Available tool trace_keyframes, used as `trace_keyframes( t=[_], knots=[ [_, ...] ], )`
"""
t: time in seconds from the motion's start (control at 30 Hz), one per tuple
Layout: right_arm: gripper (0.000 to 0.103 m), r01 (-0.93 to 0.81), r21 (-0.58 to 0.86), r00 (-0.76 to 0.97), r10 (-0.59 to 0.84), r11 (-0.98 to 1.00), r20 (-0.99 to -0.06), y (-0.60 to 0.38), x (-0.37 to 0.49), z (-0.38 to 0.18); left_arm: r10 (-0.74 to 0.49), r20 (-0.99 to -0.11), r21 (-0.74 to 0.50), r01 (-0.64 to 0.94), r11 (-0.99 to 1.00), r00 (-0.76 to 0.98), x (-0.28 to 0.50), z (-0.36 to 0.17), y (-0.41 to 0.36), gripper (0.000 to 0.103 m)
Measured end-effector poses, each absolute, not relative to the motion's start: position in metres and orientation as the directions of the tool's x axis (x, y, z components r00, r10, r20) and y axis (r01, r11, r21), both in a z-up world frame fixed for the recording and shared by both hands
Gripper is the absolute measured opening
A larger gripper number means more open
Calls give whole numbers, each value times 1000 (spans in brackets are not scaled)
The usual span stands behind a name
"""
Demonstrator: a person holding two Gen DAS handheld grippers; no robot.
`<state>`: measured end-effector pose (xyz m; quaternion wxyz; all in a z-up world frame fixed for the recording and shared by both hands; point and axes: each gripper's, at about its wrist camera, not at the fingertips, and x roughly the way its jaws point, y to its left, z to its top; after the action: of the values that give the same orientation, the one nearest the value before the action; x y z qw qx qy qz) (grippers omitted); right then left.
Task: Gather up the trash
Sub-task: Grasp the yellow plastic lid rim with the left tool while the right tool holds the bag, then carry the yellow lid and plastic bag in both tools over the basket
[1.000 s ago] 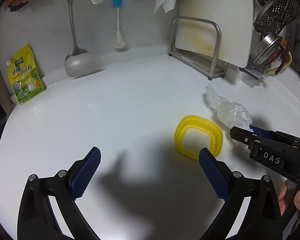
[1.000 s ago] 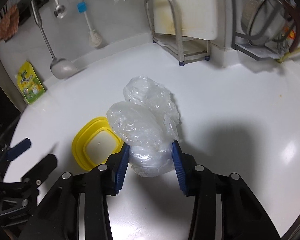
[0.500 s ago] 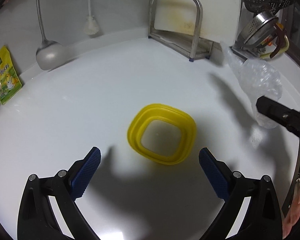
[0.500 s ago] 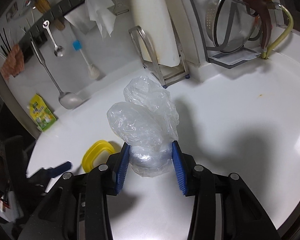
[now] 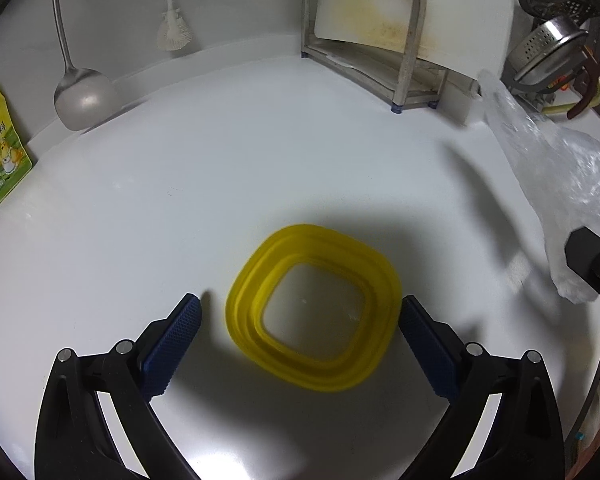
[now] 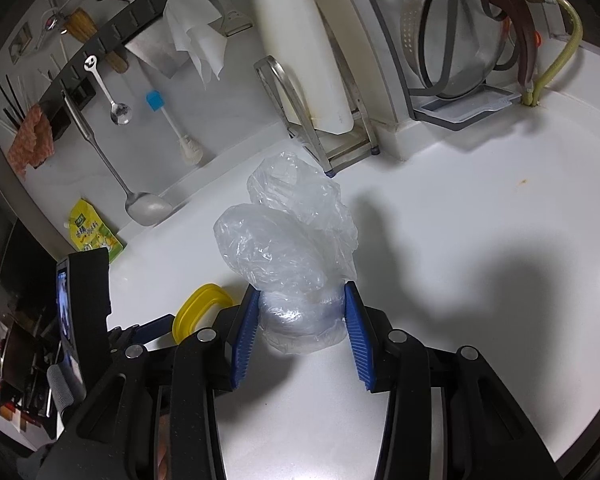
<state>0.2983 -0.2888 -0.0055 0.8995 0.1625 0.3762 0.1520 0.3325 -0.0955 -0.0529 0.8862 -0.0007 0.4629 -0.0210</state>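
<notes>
Plastic bag [image 6: 288,240] squeezed in right hand-held gripper [image 6: 302,320]. Left hand-held gripper [image 5: 300,344] open around yellow lid [image 5: 314,306] mid-worktop [image 5: 220,184], not yet grabbed.

A ladle [image 5: 85,96], brush [image 5: 174,32] and yellow sachet [image 5: 2,148] line the wall beside a cutting-board rack [image 5: 364,36].

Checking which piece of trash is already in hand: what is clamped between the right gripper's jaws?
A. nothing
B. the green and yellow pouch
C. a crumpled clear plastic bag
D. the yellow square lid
C: in the right wrist view the right gripper has its blue pads pressed on both sides of the crumpled clear plastic bag, above the white counter.
</notes>
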Motion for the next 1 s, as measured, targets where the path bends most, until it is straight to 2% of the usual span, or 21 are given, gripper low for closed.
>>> trace_keyframes(
  t=[0.13, 0.2, 0.3, 0.63, 1.0],
  knots=[
    [41, -149, 418, 671, 402, 896, -623, -289, 298, -5, -55, -815, -44, 34, 998, 576, 336, -51, -91, 93],
    [41, -151, 412, 672, 399, 899, -624, -288, 297, -5, -55, -806, -42, 37, 998, 589, 335, -49, -91, 79],
    [41, -149, 403, 671, 392, 903, -629, -287, 297, -5, -65, -800, -36, 60, 998, 596, 333, -48, -94, 73],
    [40, -155, 391, 677, 386, 907, -627, -284, 294, -5, -53, -738, -18, 58, 998, 673, 312, -30, -87, 72],
    [41, -170, 368, 694, 376, 914, -614, -271, 249, 0, -48, -632, 30, 87, 996, 773, 228, 9, -67, 72]
  ],
)
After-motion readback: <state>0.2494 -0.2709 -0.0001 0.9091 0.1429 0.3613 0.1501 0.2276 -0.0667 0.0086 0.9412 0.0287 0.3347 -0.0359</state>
